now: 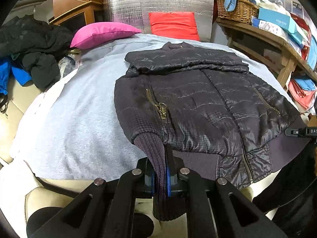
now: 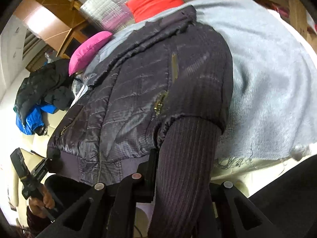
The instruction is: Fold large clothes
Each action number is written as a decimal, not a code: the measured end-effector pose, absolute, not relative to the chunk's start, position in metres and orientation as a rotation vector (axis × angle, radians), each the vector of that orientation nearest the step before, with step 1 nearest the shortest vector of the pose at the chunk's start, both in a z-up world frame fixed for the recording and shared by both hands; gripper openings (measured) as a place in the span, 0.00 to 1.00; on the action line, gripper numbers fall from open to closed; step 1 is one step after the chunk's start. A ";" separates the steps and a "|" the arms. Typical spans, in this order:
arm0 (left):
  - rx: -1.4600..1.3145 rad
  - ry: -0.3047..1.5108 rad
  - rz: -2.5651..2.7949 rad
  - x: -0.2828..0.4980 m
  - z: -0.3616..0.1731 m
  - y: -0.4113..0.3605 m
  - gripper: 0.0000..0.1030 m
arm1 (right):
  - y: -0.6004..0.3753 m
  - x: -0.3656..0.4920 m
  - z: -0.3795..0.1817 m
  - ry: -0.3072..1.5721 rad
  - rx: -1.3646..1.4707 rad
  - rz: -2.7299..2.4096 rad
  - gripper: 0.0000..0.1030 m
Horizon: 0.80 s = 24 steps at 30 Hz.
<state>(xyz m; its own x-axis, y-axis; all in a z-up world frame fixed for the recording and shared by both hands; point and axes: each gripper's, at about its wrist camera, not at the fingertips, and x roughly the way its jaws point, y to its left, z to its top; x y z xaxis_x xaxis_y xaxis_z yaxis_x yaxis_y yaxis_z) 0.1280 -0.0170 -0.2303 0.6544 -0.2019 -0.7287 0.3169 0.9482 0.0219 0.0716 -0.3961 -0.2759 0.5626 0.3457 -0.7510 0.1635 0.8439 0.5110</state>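
Both your tongs, left (image 1: 165,175) and right (image 2: 178,178), pinch ribbed cuffs; the jacket (image 1: 198,99) looks puffy, slippery, light, so grip the knit.

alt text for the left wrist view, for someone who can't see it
The left tongs are shut on a ribbed cuff of a dark quilted jacket lying front up on a grey blanket. A pink pillow and a red pillow sit behind it.

Left gripper (image 1: 161,170): jaws closed on a ribbed cuff (image 1: 156,158), pointing forward. Right gripper (image 2: 178,170): jaws closed on the other ribbed cuff (image 2: 186,158), tilted.
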 end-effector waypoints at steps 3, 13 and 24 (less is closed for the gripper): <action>0.156 0.814 -0.288 0.129 -0.232 -0.017 0.09 | -0.400 0.073 -0.281 1.002 0.623 0.118 0.16; 0.106 0.918 -0.292 0.143 -0.256 -0.012 0.14 | -0.403 0.099 -0.306 1.089 0.670 0.127 0.28; -0.076 0.924 -0.451 0.167 -0.224 0.007 0.09 | -0.392 0.095 -0.226 0.908 0.565 0.231 0.19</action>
